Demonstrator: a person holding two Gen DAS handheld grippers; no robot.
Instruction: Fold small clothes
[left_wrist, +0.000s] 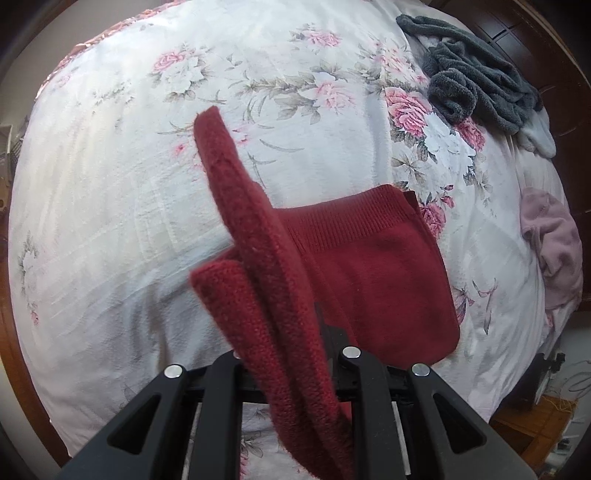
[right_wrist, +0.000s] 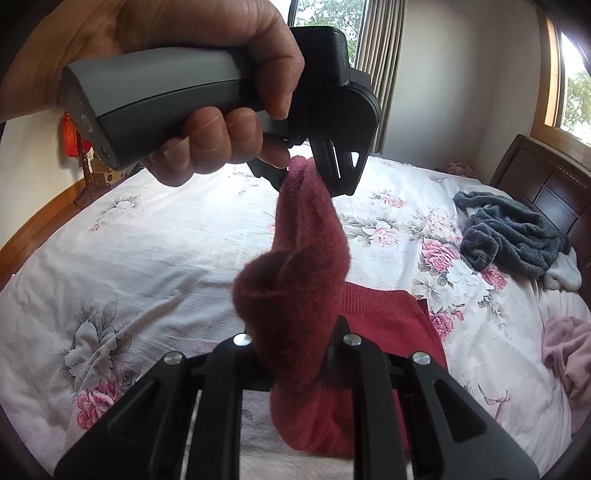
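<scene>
Mid-frame over the bed (right_wrist: 155, 236), red fleece sock (right_wrist: 295, 295), light and limp, hangs clamped between left gripper (right_wrist: 314, 173) and right gripper (right_wrist: 291, 354); grip ends.

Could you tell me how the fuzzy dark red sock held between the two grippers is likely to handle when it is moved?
The dark red sock is probably floppy: it sags and curls between the left gripper and right gripper. Its fuzzy knit should grip rather than slip. It looks light and would likely collapse limply onto the floral bedspread if released.

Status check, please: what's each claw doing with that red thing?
Left gripper and right gripper each shut on red sock, lifted. Second red sock lying flat on bed. Nothing obstructing.
</scene>
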